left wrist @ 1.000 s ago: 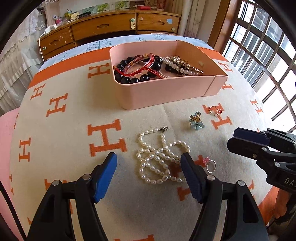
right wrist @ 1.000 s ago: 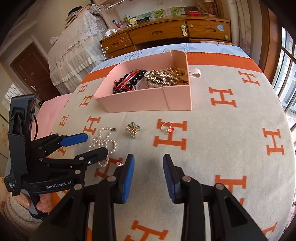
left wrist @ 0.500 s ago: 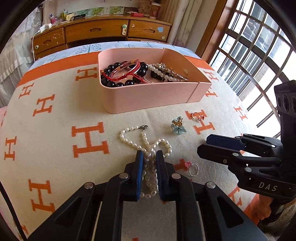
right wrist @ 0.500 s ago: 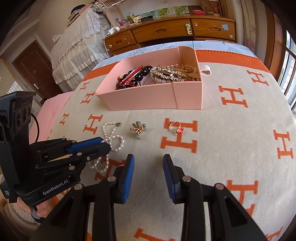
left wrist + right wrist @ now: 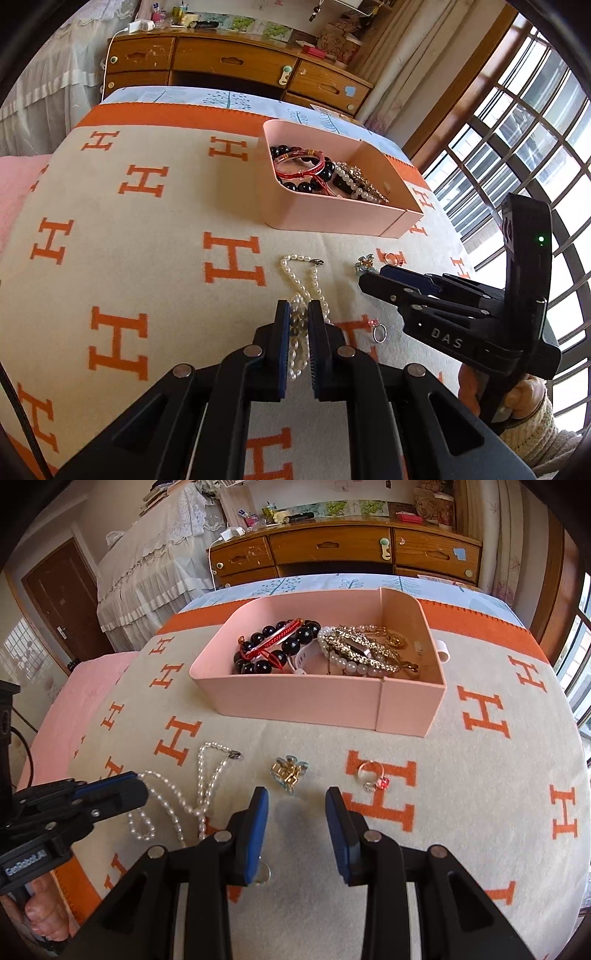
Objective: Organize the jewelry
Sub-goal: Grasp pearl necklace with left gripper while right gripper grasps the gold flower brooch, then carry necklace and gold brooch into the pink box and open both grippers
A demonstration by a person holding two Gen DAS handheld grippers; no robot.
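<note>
My left gripper (image 5: 299, 317) is shut on the white pearl necklace (image 5: 295, 280); its strands hang from the jaws to the blanket, as the right wrist view shows (image 5: 201, 775). The pink box (image 5: 332, 218) (image 5: 295, 701) beyond holds a black bead bracelet (image 5: 273, 646), a red bracelet and gold and pearl pieces. My right gripper (image 5: 297, 805) is open and empty, just short of a blue flower clip (image 5: 288, 773). A ring with a red stone (image 5: 373, 779) lies to its right. A small ring with a pink stone (image 5: 378, 332) lies near the left gripper.
An orange-and-cream blanket (image 5: 147, 258) covers the bed. A wooden dresser (image 5: 332, 550) stands behind it, barred windows (image 5: 517, 147) to the right, a lace-covered piece of furniture (image 5: 155, 565) and a door to the left.
My left gripper closed on the pearl necklace, then lifted and drew it together, swinging its view left. My right gripper moved forward toward the flower clip and stayed open.
</note>
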